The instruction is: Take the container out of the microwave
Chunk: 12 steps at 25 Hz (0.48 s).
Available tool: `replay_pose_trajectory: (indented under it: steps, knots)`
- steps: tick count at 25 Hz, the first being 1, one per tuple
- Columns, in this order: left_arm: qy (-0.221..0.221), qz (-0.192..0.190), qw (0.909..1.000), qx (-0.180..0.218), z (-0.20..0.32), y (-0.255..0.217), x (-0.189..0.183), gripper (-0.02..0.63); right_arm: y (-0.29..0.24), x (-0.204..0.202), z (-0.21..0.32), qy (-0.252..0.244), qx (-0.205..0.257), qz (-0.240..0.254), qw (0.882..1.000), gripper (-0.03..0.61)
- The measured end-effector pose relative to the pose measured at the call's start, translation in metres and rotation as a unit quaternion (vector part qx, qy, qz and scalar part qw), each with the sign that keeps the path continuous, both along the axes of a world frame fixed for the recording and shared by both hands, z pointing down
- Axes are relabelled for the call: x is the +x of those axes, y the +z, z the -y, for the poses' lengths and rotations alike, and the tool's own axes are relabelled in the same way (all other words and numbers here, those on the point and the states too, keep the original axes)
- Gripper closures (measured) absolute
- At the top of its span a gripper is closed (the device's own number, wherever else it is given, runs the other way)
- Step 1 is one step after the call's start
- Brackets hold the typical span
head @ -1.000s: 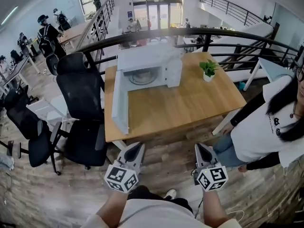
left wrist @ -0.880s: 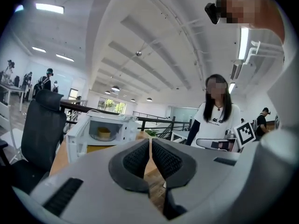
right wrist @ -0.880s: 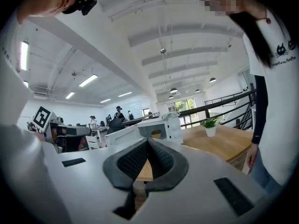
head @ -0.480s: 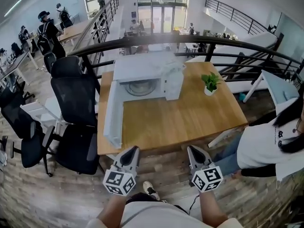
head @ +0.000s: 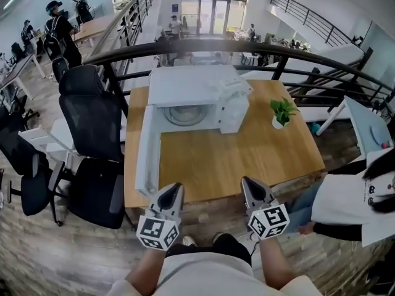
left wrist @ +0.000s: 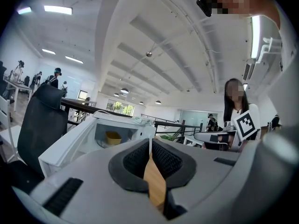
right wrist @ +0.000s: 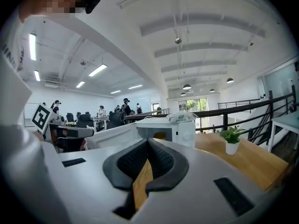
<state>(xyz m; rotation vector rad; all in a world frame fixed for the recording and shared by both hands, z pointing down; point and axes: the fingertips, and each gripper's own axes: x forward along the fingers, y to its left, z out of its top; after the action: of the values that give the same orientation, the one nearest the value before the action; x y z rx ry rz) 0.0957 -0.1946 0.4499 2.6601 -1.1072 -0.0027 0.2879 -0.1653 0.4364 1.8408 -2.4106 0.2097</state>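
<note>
In the head view, the microwave (head: 191, 91) is seen at the far edge of the bench (head: 247, 159), its door (head: 145, 153) swung open along the left edge. The left tongs (head: 171, 197) and right tongs (head: 253, 192) are held at the near edge. In the left gripper view, the left tongs are shown pressed together, empty, and the yellow container (left wrist: 112, 137) is seen inside the microwave. In the right gripper view, the right tongs are likewise closed on nothing.
</note>
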Motion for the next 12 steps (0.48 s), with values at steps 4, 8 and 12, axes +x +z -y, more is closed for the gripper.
replay_pose_trajectory:
  steps: [4, 8, 12]
  knots:
    - [-0.017, -0.004, 0.9998, -0.006, 0.008, 0.004, -0.005, 0.566, 0.007, -0.012, 0.030, -0.026, -0.011, -0.016, 0.999, 0.564]
    - [-0.041, -0.008, 0.9991, -0.003, 0.026, 0.008, -0.005, 0.566, 0.014, -0.021, 0.074, -0.060, -0.013, -0.034, 0.998, 0.563]
    - [-0.059, -0.010, 0.9981, -0.016, 0.040, 0.011, -0.004, 0.566, 0.020, -0.033, 0.110, -0.087, -0.018, -0.031, 0.996, 0.563]
